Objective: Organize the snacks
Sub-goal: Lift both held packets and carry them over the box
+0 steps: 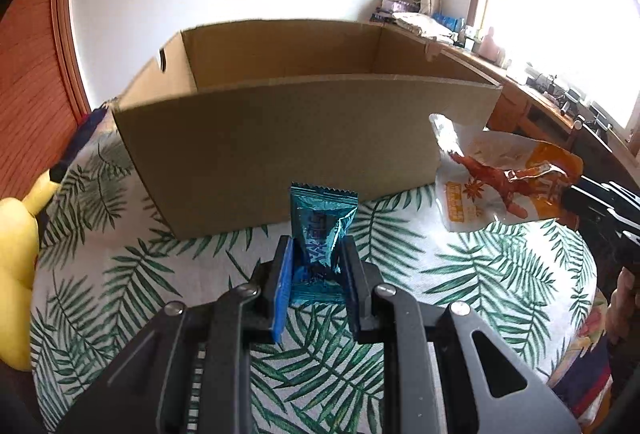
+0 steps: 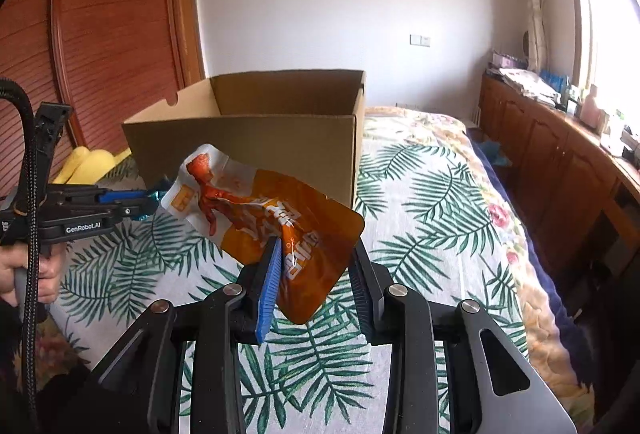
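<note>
The blue snack packet (image 1: 320, 230) stands upright between the pads of the left gripper (image 1: 316, 266), pinched tight near its lower end, its long axis running up and away from the fingers toward the cardboard box (image 1: 304, 138). The orange pouch (image 2: 276, 222) is clamped by the right gripper (image 2: 316, 274) at one bottom corner, the fingers narrow on the crumpled foil; its length slants up and to the left, so the far end hangs close to the box's near wall. Both snacks are lifted clear of the leaf-print bedspread (image 1: 480, 274) and sit just short of the box, below its rim as each camera sees it. The box is open on top and lies straight ahead of both grippers, the left one facing the middle of the near wall, the right one nearer its right corner. The next move likely turns on raising each snack above that near wall before carrying it forward. A yellow plush toy (image 1: 16, 254) lies at the left.
</note>
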A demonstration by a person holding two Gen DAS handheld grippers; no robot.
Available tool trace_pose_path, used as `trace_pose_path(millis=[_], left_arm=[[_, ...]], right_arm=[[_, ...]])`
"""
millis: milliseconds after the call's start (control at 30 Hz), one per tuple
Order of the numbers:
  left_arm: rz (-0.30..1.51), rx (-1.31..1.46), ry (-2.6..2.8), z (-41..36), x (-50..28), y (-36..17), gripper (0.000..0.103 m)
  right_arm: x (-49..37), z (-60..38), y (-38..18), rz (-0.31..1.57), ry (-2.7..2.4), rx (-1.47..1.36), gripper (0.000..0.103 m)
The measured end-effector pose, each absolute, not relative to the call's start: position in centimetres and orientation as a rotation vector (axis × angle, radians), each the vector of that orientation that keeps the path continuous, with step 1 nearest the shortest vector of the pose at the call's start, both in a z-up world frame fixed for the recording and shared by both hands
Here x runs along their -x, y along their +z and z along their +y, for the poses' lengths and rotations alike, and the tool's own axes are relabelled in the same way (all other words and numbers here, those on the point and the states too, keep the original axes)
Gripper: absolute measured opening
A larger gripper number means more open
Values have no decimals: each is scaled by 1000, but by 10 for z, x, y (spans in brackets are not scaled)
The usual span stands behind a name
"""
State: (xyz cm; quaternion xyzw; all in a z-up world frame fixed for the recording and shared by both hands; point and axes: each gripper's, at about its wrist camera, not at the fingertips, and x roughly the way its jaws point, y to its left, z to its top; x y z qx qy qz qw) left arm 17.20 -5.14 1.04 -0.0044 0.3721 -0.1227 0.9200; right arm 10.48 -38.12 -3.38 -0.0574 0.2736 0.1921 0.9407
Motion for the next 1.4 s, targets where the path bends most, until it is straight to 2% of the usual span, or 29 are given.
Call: trace_pose_path(millis=[467, 800, 1400], left_arm=[[667, 4, -284, -54, -170, 56, 21], [604, -11, -271, -48, -197, 86, 21], [644, -18, -256, -39, -274, 65, 24]], right_arm=[[-102, -383, -7, 498, 398, 119, 32], [-121, -374, 17, 445, 405, 129, 32], [-190, -333, 30, 427, 435, 183, 32]])
